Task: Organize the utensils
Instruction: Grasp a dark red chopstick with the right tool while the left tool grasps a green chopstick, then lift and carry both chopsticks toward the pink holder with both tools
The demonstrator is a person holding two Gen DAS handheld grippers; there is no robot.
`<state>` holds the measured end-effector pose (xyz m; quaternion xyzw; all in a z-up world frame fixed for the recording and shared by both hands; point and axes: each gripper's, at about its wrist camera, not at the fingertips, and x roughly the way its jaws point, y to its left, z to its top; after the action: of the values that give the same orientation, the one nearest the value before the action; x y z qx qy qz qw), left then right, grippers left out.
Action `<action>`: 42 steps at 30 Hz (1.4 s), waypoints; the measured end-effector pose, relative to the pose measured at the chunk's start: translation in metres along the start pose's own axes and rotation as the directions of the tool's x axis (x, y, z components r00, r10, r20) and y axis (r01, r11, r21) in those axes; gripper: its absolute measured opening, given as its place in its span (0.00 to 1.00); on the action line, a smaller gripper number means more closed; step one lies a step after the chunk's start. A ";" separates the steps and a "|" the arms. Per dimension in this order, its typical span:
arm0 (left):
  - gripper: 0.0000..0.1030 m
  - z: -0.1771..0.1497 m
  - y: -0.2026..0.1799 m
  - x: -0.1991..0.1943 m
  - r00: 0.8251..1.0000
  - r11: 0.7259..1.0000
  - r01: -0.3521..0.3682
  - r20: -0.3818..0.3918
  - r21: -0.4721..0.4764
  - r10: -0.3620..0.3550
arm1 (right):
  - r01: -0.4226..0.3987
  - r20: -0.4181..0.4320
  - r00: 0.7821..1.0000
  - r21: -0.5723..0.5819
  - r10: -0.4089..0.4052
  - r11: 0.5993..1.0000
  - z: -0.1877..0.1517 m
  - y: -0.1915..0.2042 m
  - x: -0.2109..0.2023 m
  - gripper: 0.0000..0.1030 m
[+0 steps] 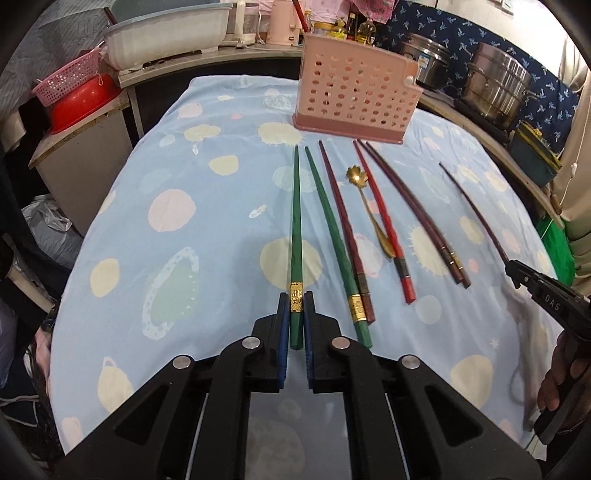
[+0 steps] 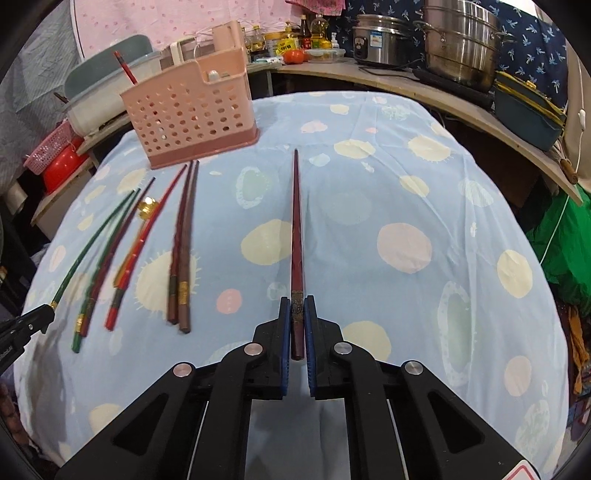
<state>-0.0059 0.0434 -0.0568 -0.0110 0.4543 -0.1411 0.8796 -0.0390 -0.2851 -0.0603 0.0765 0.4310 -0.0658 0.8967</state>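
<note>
Currently both grippers are clamping chopsticks by the butt end: left gripper (image 1: pixel 296 308) a green chopstick (image 1: pixel 295 221), right gripper (image 2: pixel 297 310) a dark red chopstick (image 2: pixel 296 221); both shafts are pointing toward the pink utensil caddy (image 1: pixel 354 92), nearer the left.

A home kitchen: steel pots (image 2: pixel 458 40), oil bottles (image 2: pixel 317 27) and plastic basins (image 1: pixel 166 33) crowd counters around a cloth-covered table (image 2: pixel 369 229).

Both wrist views close, angled down, sharing the pink basket (image 1: pixel 354 92)
</note>
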 end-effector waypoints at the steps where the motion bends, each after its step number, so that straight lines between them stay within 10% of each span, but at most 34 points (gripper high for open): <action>1: 0.07 0.002 0.000 -0.006 1.000 1.000 0.002 0.006 -0.001 -0.002 | -0.005 0.010 1.000 0.001 0.005 1.000 0.001 0.001 -0.006 0.08; 21: 0.07 0.110 -0.012 -0.116 0.964 1.000 -0.001 0.265 0.002 0.001 | -0.112 0.246 0.964 0.016 0.105 0.994 0.101 0.024 -0.126 0.08; 42: 0.07 0.226 -0.051 -0.149 0.897 0.996 -0.019 0.442 0.092 -0.024 | -0.132 0.403 0.907 0.002 0.120 0.991 0.203 0.039 -0.145 0.08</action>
<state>0.0814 0.0089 0.2018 -0.0018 0.2351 -0.1571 0.9592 0.0327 -0.2783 0.1817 0.1023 0.2306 -0.0284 0.9672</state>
